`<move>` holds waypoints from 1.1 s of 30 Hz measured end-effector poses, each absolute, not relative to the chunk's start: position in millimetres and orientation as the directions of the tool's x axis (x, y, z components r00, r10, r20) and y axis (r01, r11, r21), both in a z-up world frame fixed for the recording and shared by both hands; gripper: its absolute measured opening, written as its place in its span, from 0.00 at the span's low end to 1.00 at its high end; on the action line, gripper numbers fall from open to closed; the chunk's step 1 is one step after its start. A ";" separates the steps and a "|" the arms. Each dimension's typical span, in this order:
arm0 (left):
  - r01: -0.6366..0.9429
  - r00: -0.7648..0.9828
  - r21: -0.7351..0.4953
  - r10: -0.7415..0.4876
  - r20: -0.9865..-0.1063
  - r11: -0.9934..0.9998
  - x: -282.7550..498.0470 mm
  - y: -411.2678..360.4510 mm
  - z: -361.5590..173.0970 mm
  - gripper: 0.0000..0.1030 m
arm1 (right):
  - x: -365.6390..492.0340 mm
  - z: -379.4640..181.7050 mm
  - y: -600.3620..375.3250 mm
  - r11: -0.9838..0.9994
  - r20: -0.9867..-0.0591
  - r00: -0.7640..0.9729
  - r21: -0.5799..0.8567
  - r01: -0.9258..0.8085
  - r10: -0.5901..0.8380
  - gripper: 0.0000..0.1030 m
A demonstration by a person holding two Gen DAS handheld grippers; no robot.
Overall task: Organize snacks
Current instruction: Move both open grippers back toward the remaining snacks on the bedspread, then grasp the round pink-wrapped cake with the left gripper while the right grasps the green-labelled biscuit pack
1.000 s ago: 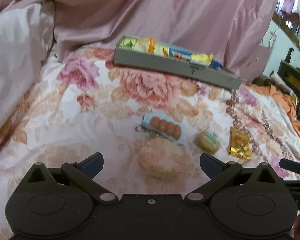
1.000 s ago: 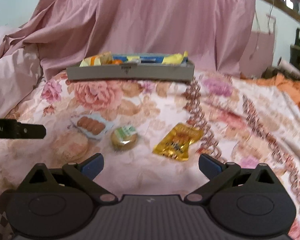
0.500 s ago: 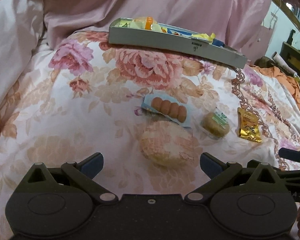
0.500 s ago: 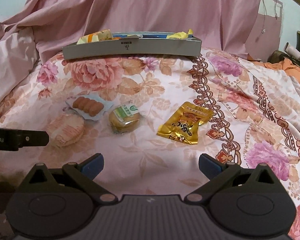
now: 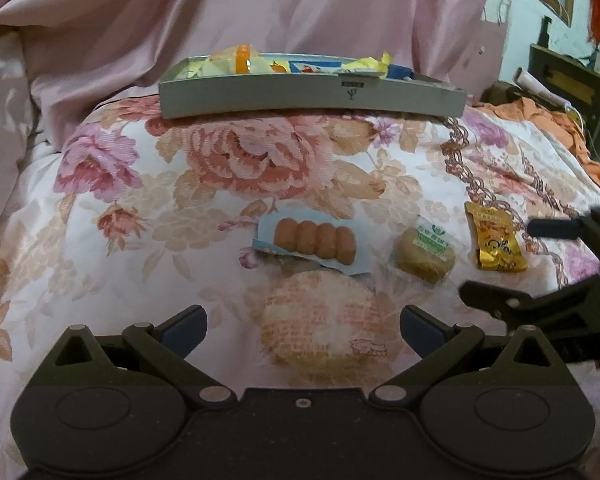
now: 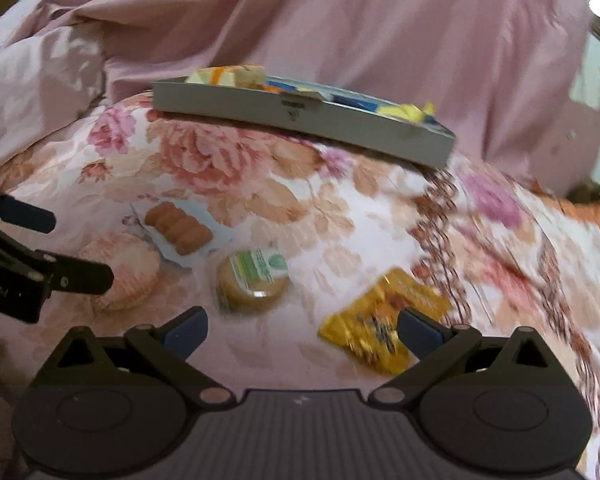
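Holding a two-finger gripper in each hand, we look along both tools over a bed covered by a floral quilt [image 5: 228, 168]. Our left gripper [image 5: 303, 326] has its jaws spread wide and grips nothing; between its blue-tipped fingers [image 5: 182, 326] lies a round wrapped cake [image 5: 324, 320] printed in pale pink, flat on the quilt. Just beyond it, at 12 o'clock, sits a packet of four small brown rolls [image 5: 314, 242] on a light blue wrapper, its near edge touching the cake. At 2 o'clock from the cake lies a small round pastry [image 5: 424, 256] under a clear wrapper with a green label, and farther right, at 3 o'clock from the rolls, a gold foil packet [image 5: 496, 242]. Beside that packet, the right gripper's dark fingers enter the left camera's picture from the right edge.

Our right gripper [image 6: 302, 326] is also spread wide and empty. In its blurred picture the gold packet lies partly behind its right fingertip [image 6: 418, 330], while the green-labelled pastry sits ahead between the fingers, nearer the left one.

Far off at 12 o'clock, a shallow grey tray [image 5: 312, 98] rests on the quilt, already holding several colourful snack packets [image 5: 240, 62]. Behind it hangs a rumpled pink sheet [image 5: 260, 4].
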State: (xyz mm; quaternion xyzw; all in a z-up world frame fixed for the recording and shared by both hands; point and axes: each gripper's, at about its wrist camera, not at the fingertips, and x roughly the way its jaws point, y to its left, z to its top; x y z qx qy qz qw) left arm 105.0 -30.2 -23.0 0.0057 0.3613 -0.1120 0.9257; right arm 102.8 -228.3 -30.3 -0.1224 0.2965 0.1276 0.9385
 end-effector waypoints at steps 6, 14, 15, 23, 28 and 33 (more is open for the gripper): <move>0.246 0.696 -0.050 -0.212 -0.686 0.968 112.8 -34.2 -29.3 0.99 | 118.1 -40.7 -225.6 0.916 -0.586 0.785 -0.172 -0.363 0.200 1.00; 0.303 0.691 0.017 -0.207 -0.693 0.953 117.8 -43.3 -35.4 0.99 | 124.5 -48.7 -226.1 0.908 -0.589 0.770 -0.138 -0.395 0.245 1.00; 0.308 0.689 0.019 -0.209 -0.694 0.951 117.6 -43.7 -36.1 0.99 | 126.2 -49.0 -225.4 0.906 -0.586 0.770 -0.135 -0.402 0.254 1.00; 0.329 0.675 0.021 -0.219 -0.704 0.944 118.8 -44.9 -38.6 0.99 | 142.5 -52.5 -218.8 0.882 -0.560 0.764 -0.117 -0.457 0.321 0.99; 0.340 0.674 0.029 -0.222 -0.705 0.940 119.8 -46.6 -39.3 0.98 | 150.6 -51.4 -221.5 0.880 -0.550 0.750 -0.055 -0.473 0.369 0.98; 0.360 0.674 0.041 -0.229 -0.703 0.932 118.9 -49.2 -39.7 0.96 | 153.1 -57.5 -217.5 0.879 -0.572 0.730 -0.033 -0.477 0.374 0.93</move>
